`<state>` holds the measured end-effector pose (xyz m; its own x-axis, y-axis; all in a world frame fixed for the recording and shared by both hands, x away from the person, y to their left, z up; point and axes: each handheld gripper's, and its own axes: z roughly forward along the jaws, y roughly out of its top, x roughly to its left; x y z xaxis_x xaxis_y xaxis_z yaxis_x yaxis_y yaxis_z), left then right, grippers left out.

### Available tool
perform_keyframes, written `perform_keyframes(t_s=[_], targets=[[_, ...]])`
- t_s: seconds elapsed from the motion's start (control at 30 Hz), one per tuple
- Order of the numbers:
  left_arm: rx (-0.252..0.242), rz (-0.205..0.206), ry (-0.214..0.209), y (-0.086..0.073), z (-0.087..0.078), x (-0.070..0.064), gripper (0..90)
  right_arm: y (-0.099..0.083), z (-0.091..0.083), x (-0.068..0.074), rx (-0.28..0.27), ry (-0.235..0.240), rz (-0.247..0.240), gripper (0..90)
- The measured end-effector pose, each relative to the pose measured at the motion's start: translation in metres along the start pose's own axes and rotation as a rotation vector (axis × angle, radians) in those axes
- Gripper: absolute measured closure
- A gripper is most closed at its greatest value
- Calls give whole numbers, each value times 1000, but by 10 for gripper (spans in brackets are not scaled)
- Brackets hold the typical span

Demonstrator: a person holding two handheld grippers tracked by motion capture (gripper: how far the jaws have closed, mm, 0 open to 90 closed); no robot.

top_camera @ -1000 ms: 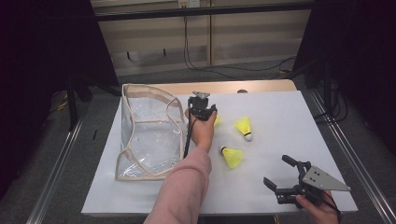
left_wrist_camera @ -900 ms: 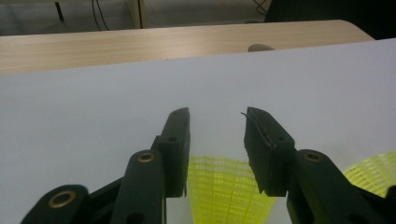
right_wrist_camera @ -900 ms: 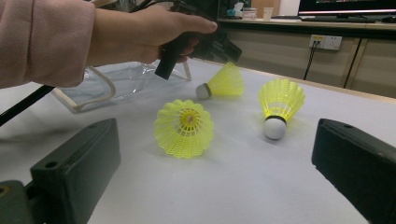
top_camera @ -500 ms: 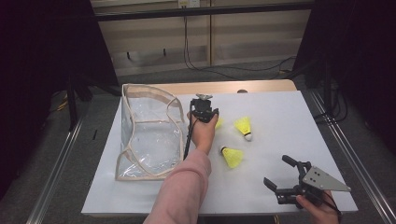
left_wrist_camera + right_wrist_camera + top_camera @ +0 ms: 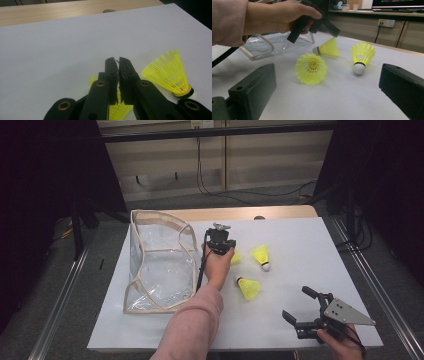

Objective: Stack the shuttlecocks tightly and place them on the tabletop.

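Yellow mesh shuttlecock (image 5: 327,48), skirt edge pinched by left gripper (image 5: 116,65).

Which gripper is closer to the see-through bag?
Left. The left gripper is just beside the clear plastic bag's right edge, closed on a yellow shuttlecock. The right gripper sits open far off, near the table's front right corner.
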<state>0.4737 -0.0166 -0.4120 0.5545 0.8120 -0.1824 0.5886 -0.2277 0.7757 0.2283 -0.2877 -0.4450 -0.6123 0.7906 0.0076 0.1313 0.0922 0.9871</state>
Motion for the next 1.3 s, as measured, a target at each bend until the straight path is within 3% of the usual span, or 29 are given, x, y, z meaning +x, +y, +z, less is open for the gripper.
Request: perform_keyframes(t_s=[0.23, 0.3, 0.4, 0.57, 0.7, 0.77, 0.9, 1.1, 1.3], targets=[[-19, 6, 0, 0, -2, 1, 897, 0, 0, 0, -2, 3, 3, 11], [-20, -11, 29, 1, -2, 1, 815, 0, 0, 0, 0, 4, 3, 11], [-21, 12, 49, 0, 1, 2, 764, 0, 0, 0, -4, 6, 3, 11], [-13, 1, 90, -2, 2, 1, 629, 0, 0, 0, -1, 2, 0, 11], [2, -25, 84, -8, 6, 1, 549, 0, 0, 0, -2, 3, 4, 11], [13, -42, 71, -11, 8, 0, 566, 0, 0, 0, -4, 7, 2, 11], [13, -46, 57, -12, 9, 1, 693, 0, 0, 0, -4, 1, 3, 11], [17, -5, 46, -11, 6, 4, 865, 0, 0, 0, -3, 1, 5, 10], [-8, 41, 32, -7, 3, 4, 888, 0, 0, 0, -3, 0, 3, 10]])
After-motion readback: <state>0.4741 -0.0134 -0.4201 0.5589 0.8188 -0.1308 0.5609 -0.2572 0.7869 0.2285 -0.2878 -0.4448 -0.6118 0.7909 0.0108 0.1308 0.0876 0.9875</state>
